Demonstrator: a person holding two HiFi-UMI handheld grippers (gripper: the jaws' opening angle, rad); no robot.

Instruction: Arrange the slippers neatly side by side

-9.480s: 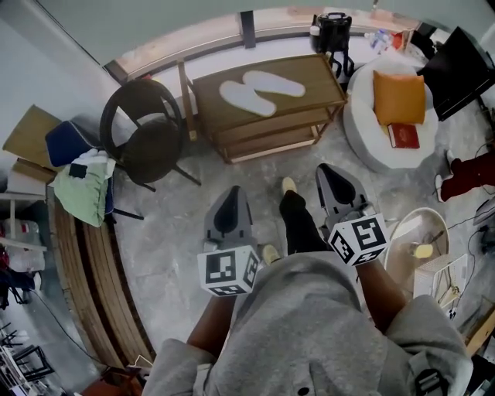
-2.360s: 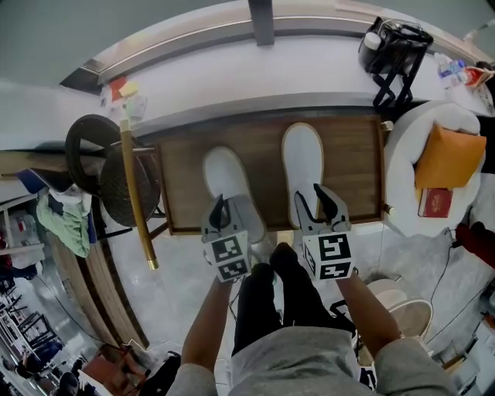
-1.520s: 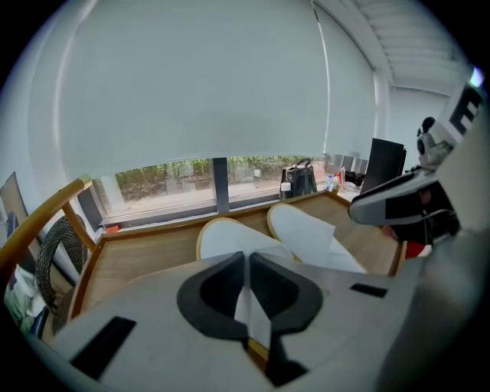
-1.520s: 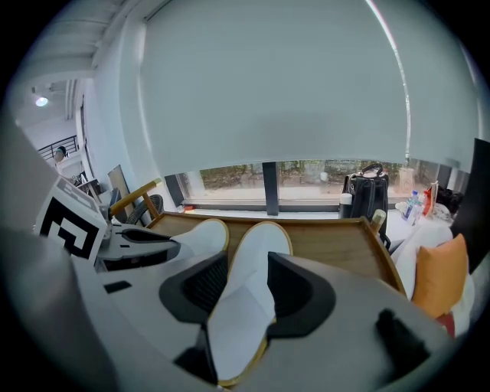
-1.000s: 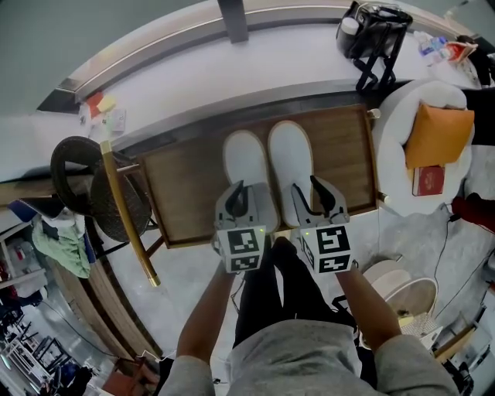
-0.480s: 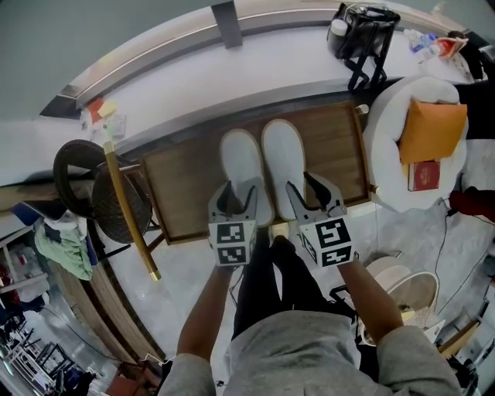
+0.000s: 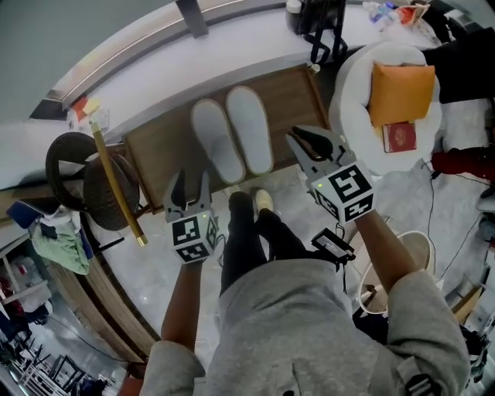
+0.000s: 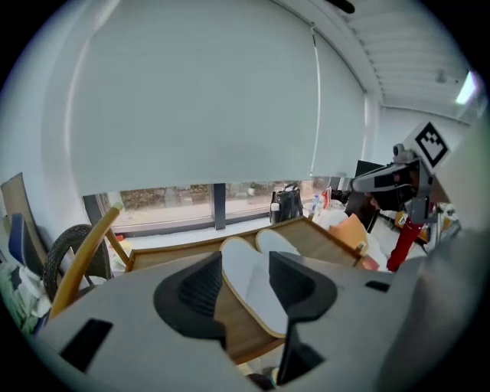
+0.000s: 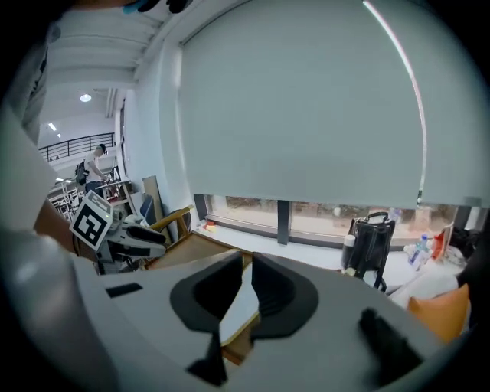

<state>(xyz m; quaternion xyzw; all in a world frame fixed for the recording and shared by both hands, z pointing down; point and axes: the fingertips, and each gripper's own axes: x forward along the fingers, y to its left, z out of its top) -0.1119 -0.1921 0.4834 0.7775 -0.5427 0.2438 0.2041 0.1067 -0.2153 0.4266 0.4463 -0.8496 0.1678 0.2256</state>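
Head view, looking steeply down: two white slippers, the left slipper [image 7: 217, 141] and the right slipper [image 7: 249, 128], lie side by side on a wooden table [image 7: 155, 148]. Their long edges are touching or v. nearly so. Both far ends lean a little to your left. Neither gripper touches them. Your left gripper [image 7: 189, 182] is off the table, over the grey floor just by its near edge, left of your legs. Its jaws stand wide apart but are closing, w/ nothing btwn them. In the left gripper view the slippers show thru the gap, well beyond the pads. Your right gripper [image 7: 306, 141] sits by the table's near right corner, btwn the table and a white round chair [image 7: 352, 116] w/ an orange cushion [image 7: 402, 91]. Its jaws are closing too, w/ only a narrow gap left, and grip nothing. A dark round chair [image 7: 73, 176] stands left of the table, and a black bag [image 7: 317, 19] beyond it.
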